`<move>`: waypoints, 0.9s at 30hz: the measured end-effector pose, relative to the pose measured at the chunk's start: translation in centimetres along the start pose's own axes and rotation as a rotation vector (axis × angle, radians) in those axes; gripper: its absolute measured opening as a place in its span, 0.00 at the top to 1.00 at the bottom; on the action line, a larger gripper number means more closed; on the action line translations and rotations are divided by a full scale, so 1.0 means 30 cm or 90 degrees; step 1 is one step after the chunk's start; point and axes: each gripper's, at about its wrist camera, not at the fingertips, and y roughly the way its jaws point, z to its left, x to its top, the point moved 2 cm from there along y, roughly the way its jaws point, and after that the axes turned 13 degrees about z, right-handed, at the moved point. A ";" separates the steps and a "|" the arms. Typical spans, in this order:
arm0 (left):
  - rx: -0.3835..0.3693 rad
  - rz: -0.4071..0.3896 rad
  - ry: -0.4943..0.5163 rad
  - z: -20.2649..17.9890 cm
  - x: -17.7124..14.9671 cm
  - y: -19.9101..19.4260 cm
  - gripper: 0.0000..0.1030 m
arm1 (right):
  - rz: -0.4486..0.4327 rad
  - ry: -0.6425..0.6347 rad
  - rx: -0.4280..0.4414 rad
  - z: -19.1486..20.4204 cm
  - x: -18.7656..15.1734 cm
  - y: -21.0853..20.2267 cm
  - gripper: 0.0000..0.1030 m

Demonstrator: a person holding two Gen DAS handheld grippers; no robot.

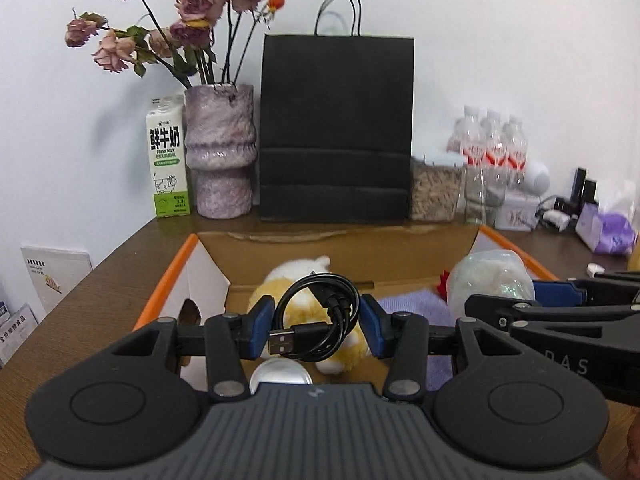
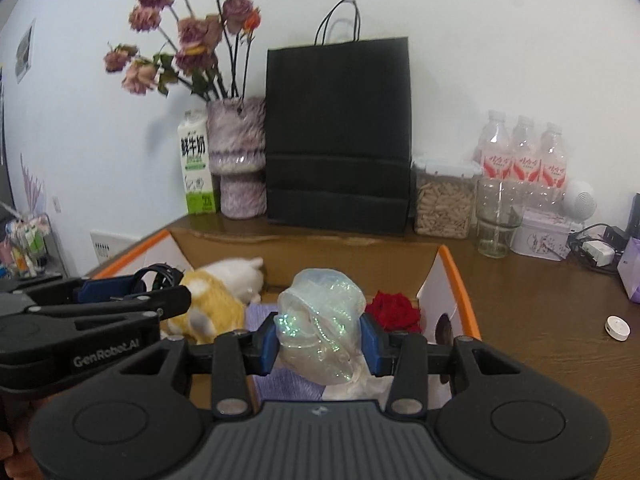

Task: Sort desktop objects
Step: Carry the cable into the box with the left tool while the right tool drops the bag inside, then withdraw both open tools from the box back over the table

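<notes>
Two tools over cardboard box [image 1: 336,252] | left tool [image 1: 318,326] grips coiled cable [image 1: 316,316] | right tool [image 2: 320,338] grips iridescent bag [image 2: 320,320]

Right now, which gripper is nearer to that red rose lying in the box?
The right. The right gripper, holding a shimmery wrapped bundle, sits just beside the red rose. The left gripper, clamping a coiled black cable, is farther over, above the plush toy.
</notes>
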 end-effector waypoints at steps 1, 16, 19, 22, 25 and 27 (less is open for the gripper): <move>0.002 0.003 0.003 -0.002 -0.002 0.003 0.54 | 0.004 -0.004 -0.002 0.002 -0.004 0.006 0.60; 0.078 -0.059 -0.037 0.039 0.005 -0.064 0.00 | -0.019 0.028 -0.003 -0.041 -0.009 -0.031 0.00; 0.074 -0.067 -0.034 0.037 0.008 -0.077 0.00 | -0.021 0.024 -0.002 -0.039 -0.009 -0.040 0.00; 0.070 -0.068 -0.036 0.037 0.011 -0.082 0.00 | -0.024 0.019 -0.005 -0.033 -0.008 -0.049 0.00; 0.067 -0.073 -0.040 0.040 0.012 -0.087 0.00 | -0.027 0.016 -0.005 -0.029 -0.005 -0.060 0.00; 0.070 -0.077 -0.041 0.040 0.013 -0.091 0.00 | -0.030 0.014 -0.008 -0.025 -0.004 -0.068 0.00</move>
